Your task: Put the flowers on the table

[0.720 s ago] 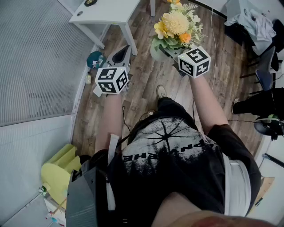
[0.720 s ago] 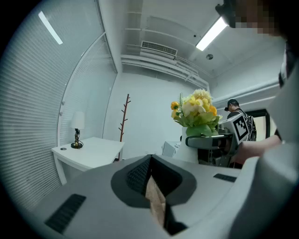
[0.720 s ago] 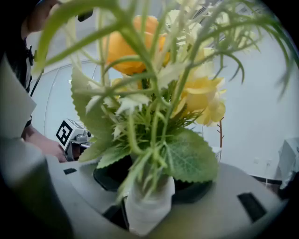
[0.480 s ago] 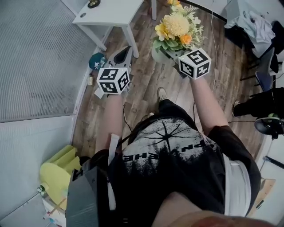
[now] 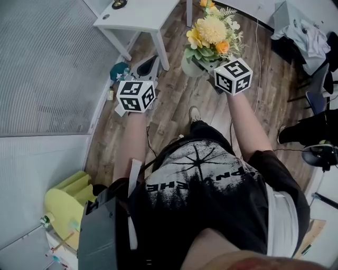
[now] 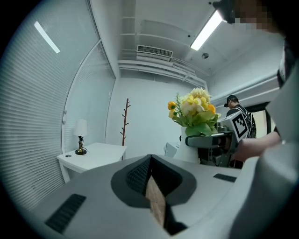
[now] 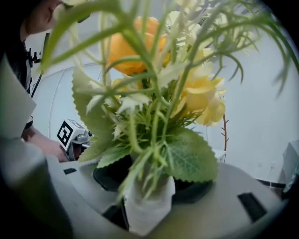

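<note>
A bunch of yellow and orange flowers (image 5: 211,31) stands in a white vase (image 5: 190,65). My right gripper (image 5: 205,61) is shut on that vase and holds it upright above the wooden floor. In the right gripper view the vase (image 7: 145,207) sits between the jaws and the flowers (image 7: 154,88) fill the picture. My left gripper (image 5: 147,63) is shut with nothing in it, to the left of the flowers. The white table (image 5: 142,13) lies ahead and to the left; the left gripper view shows the table (image 6: 96,154) with a small lamp (image 6: 81,136) on it.
A teal object (image 5: 119,70) lies on the floor beside the table leg. A yellow item (image 5: 66,203) sits at the lower left. Clothes and chairs (image 5: 306,31) crowd the right side. A bare coat stand (image 6: 125,122) and another person (image 6: 231,103) are farther back.
The table has slid a little nearer and to the right in the head view. Both grippers keep their pose, and the right one still holds the vase.
</note>
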